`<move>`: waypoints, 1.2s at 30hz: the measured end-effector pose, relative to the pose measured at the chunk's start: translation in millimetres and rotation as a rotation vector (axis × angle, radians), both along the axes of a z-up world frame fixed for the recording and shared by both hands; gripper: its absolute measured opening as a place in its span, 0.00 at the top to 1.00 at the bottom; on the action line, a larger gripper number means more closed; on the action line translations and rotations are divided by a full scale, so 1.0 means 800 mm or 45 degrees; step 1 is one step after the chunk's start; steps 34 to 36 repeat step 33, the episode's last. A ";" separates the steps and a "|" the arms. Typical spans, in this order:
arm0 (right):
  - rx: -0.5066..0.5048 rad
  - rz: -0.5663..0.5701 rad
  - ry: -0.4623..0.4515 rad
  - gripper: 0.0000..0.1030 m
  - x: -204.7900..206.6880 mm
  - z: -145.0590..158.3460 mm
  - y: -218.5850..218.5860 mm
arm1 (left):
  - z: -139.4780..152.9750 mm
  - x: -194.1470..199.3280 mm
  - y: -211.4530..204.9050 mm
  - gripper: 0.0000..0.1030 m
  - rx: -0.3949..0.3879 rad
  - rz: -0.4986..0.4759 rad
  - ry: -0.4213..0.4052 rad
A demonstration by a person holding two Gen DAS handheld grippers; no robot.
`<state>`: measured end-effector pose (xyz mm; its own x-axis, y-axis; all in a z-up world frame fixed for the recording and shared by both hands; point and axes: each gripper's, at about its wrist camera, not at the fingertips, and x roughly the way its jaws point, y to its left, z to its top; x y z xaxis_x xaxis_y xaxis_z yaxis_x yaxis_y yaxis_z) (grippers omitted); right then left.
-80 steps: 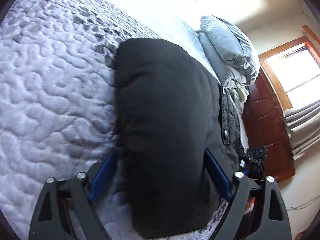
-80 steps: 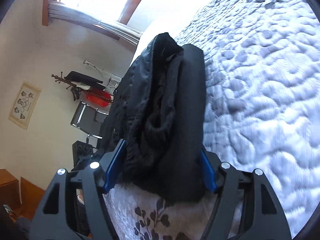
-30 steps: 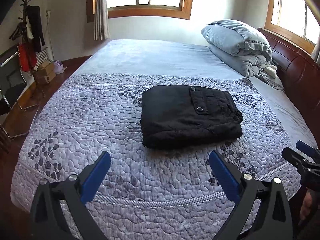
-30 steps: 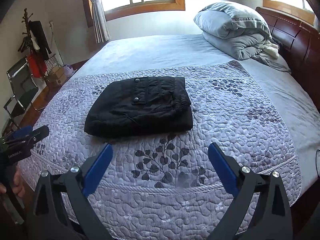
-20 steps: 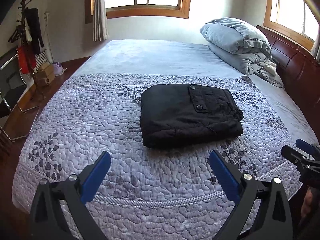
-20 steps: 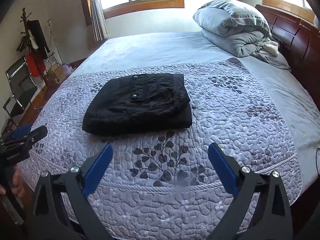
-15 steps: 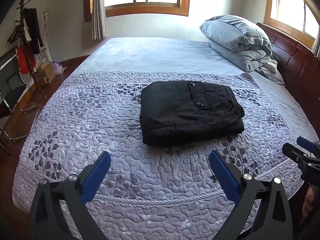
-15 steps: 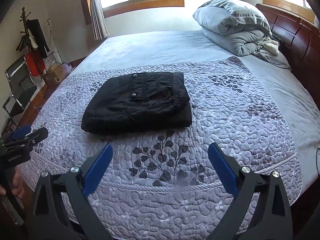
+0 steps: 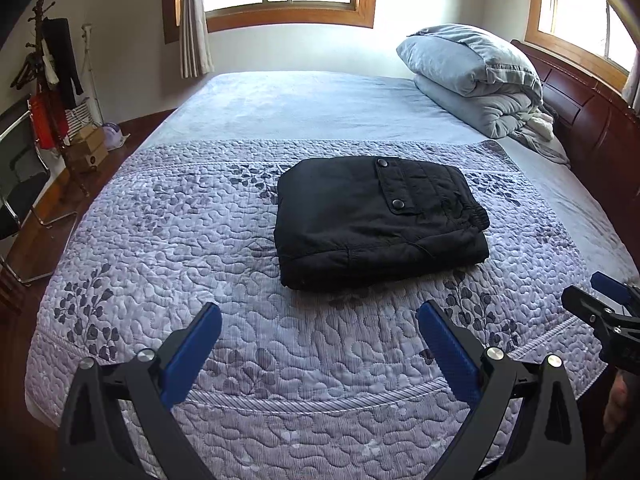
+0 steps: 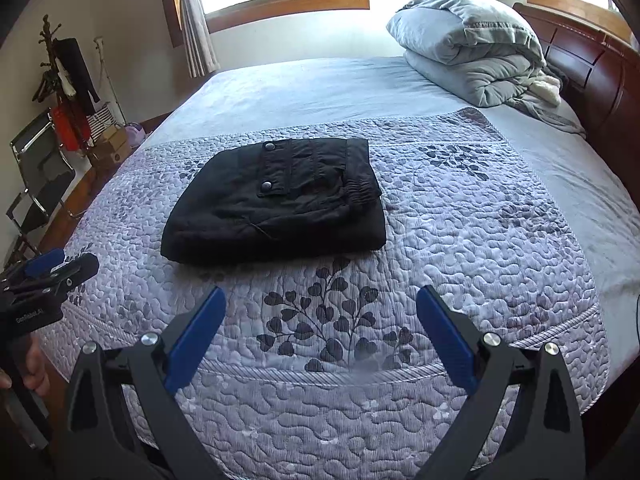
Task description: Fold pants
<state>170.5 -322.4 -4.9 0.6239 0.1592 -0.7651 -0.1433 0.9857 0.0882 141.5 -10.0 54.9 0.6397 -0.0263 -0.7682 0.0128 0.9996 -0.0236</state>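
Observation:
The black pants (image 9: 376, 220) lie folded into a compact rectangle on the purple quilted bedspread (image 9: 180, 264), snap-buttoned pocket flap up. They also show in the right wrist view (image 10: 276, 204). My left gripper (image 9: 318, 328) is open and empty, held back above the bed's near edge, apart from the pants. My right gripper (image 10: 320, 312) is open and empty too, likewise short of the pants. Each gripper shows at the edge of the other's view: the right one (image 9: 600, 304) and the left one (image 10: 52, 272).
A folded grey duvet and pillow (image 9: 476, 76) sit at the head of the bed by the dark wooden headboard (image 9: 592, 120). A coat rack (image 9: 52, 72), a chair (image 9: 20, 184) and boxes (image 9: 86, 152) stand on the floor at left.
2.7 s ago both grippers were around the ends of the folded pants. Since then they let go and drew back; over the last second the views barely shift.

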 end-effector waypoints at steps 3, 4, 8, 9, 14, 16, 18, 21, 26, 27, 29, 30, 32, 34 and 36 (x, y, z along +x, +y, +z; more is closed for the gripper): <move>0.001 0.001 -0.001 0.07 0.000 -0.001 -0.001 | 0.000 0.000 -0.001 0.04 0.003 -0.002 -0.001; 0.001 0.000 0.001 0.07 0.000 -0.001 -0.001 | -0.001 0.000 -0.001 0.04 0.002 -0.002 -0.002; -0.001 -0.001 0.009 0.07 0.002 -0.005 -0.001 | -0.002 0.002 -0.001 0.04 -0.009 -0.008 0.003; -0.002 -0.002 0.012 0.07 0.002 -0.006 -0.002 | -0.003 0.002 -0.001 0.04 -0.017 -0.012 0.006; 0.001 -0.006 0.015 0.07 0.004 -0.008 -0.003 | -0.005 0.002 -0.001 0.04 -0.030 -0.017 -0.004; -0.002 -0.009 0.020 0.07 0.005 -0.010 -0.004 | -0.006 0.003 -0.002 0.04 -0.029 -0.025 -0.003; -0.001 -0.012 0.024 0.07 0.006 -0.012 -0.006 | -0.006 0.003 -0.003 0.04 -0.018 -0.029 -0.007; 0.000 -0.017 0.029 0.07 0.006 -0.013 -0.007 | -0.007 0.003 -0.005 0.04 -0.007 -0.032 -0.007; 0.006 -0.021 0.035 0.07 0.007 -0.014 -0.009 | -0.007 0.005 -0.005 0.04 0.003 -0.031 -0.006; 0.010 -0.022 0.035 0.07 0.007 -0.014 -0.010 | -0.007 0.006 -0.005 0.04 0.004 -0.030 0.001; 0.016 -0.025 0.036 0.07 0.007 -0.014 -0.011 | -0.008 0.008 -0.005 0.04 -0.004 -0.028 0.018; 0.019 -0.027 0.036 0.07 0.007 -0.014 -0.011 | -0.009 0.009 -0.005 0.04 -0.013 -0.034 0.025; 0.021 -0.029 0.038 0.07 0.007 -0.015 -0.012 | -0.010 0.009 -0.006 0.04 -0.015 -0.035 0.031; 0.021 -0.029 0.039 0.07 0.008 -0.015 -0.013 | -0.010 0.008 -0.006 0.04 -0.014 -0.036 0.029; 0.021 -0.029 0.039 0.07 0.008 -0.015 -0.013 | -0.010 0.008 -0.006 0.04 -0.014 -0.036 0.029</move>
